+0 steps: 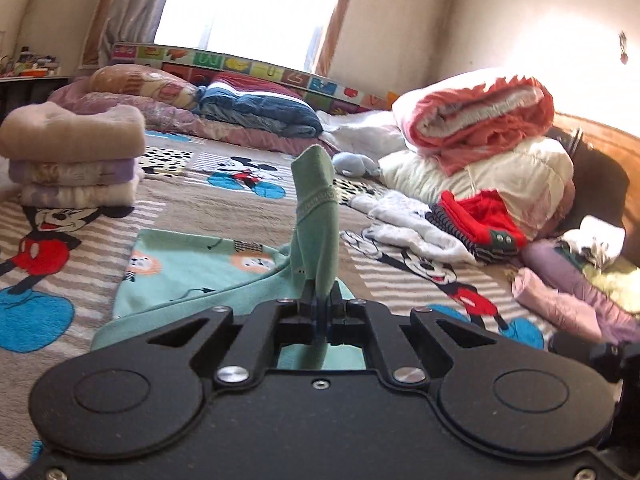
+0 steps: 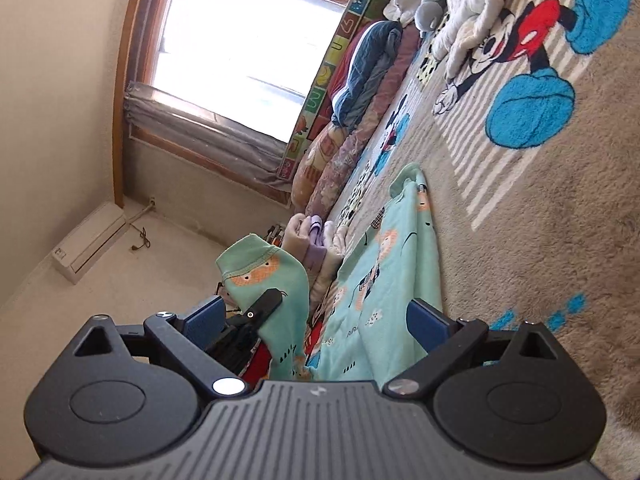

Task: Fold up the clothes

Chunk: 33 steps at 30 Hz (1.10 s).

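Left claw (image 1: pixel 320 300) tips perhaps hidden by garment (image 1: pixel 314 216).

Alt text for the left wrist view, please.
The left gripper is shut on a green cuff of the mint garment, lifting it off a Mickey Mouse blanket. A folded stack sits at left, unfolded clothes at right.

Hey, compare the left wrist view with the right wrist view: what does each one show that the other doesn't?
Only the left wrist view shows the rolled pink-and-white blanket on the cream quilt, and the left tool shut on a lifted part of the mint garment. Only the right wrist view shows the air conditioner and the open right tool. Both show the garment, the folded stack, the window and the Mickey bedspread.
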{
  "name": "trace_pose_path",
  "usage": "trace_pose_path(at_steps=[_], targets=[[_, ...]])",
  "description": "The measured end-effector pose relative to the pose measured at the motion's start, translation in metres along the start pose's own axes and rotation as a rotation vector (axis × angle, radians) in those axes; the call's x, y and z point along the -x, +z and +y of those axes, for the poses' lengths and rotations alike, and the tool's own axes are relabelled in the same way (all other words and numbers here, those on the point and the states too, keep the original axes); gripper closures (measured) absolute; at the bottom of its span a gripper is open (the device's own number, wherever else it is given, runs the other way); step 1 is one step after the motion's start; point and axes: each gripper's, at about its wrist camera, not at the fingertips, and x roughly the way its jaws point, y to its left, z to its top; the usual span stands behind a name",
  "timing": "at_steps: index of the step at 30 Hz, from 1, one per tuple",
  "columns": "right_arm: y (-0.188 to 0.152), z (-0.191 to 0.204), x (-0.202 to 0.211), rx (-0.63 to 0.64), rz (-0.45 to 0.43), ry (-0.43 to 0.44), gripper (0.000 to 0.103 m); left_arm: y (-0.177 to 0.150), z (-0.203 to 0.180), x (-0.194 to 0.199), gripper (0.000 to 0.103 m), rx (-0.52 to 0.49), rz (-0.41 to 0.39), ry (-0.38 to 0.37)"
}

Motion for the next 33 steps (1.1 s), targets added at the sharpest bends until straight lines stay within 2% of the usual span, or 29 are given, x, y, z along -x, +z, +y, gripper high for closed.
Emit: trace_pose_path(at_steps=[2,4,5,6,10,12,15,18,20,21,24,25,27,28,29,30,32,33], targets=[[0.003,-0.006,-0.005,-0.03,-0.003,0.002,0.007,-0.013,-0.015,-0.009,0.099,-0.07,0.046,-0.036],[0.003,-0.012,-0.01,-0.044,-0.002,-0.015,0.007,-0.021,-0.023,-0.011,0.08,-0.11,0.087,-0.095],[0.003,-0.014,-0.013,-0.05,-0.001,-0.025,0.007,-0.025,-0.026,-0.012,0.058,-0.13,0.108,-0.124],[0.003,-0.017,-0.016,-0.056,0.001,-0.034,0.007,-0.026,-0.027,-0.009,0.054,-0.136,0.115,-0.149],[0.002,-0.018,-0.022,-0.041,0.008,-0.048,0.007,-0.008,-0.003,0.021,0.054,-0.049,0.074,-0.159],[0.004,-0.017,-0.024,-0.035,0.016,-0.057,0.007,0.001,0.018,0.039,0.054,0.013,0.037,-0.116],[0.01,-0.019,-0.031,-0.046,0.021,-0.091,0.009,0.01,0.055,0.064,0.054,0.112,0.003,-0.013],[0.016,-0.02,-0.038,-0.056,0.027,-0.124,0.014,0.008,0.093,0.077,0.054,0.257,0.049,0.108],[0.02,-0.021,-0.043,-0.063,0.032,-0.147,0.023,0.0,0.112,0.084,0.053,0.319,0.078,0.172],[0.023,-0.02,-0.049,-0.054,0.053,-0.173,0.023,-0.004,0.12,0.088,0.053,0.345,0.09,0.2],[0.024,-0.011,-0.065,0.006,0.115,-0.238,0.025,-0.012,0.14,0.091,0.053,0.435,0.102,0.216],[0.023,-0.008,-0.07,0.028,0.129,-0.257,0.028,-0.014,0.145,0.092,0.053,0.459,0.101,0.212],[0.021,-0.005,-0.073,0.044,0.126,-0.275,0.042,-0.017,0.151,0.091,0.053,0.47,0.101,0.212],[0.021,-0.004,-0.074,0.047,0.122,-0.281,0.056,-0.019,0.153,0.09,0.053,0.472,0.11,0.216],[0.021,-0.002,-0.075,0.054,0.117,-0.291,0.064,-0.022,0.156,0.087,0.053,0.479,0.122,0.22],[0.02,0.001,-0.075,0.074,0.113,-0.293,0.067,-0.024,0.159,0.085,0.053,0.491,0.136,0.217],[0.018,0.011,-0.076,0.136,0.105,-0.305,0.084,-0.029,0.165,0.079,0.053,0.529,0.161,0.202],[0.018,0.016,-0.076,0.156,0.102,-0.298,0.087,-0.031,0.167,0.078,0.053,0.545,0.169,0.196]])
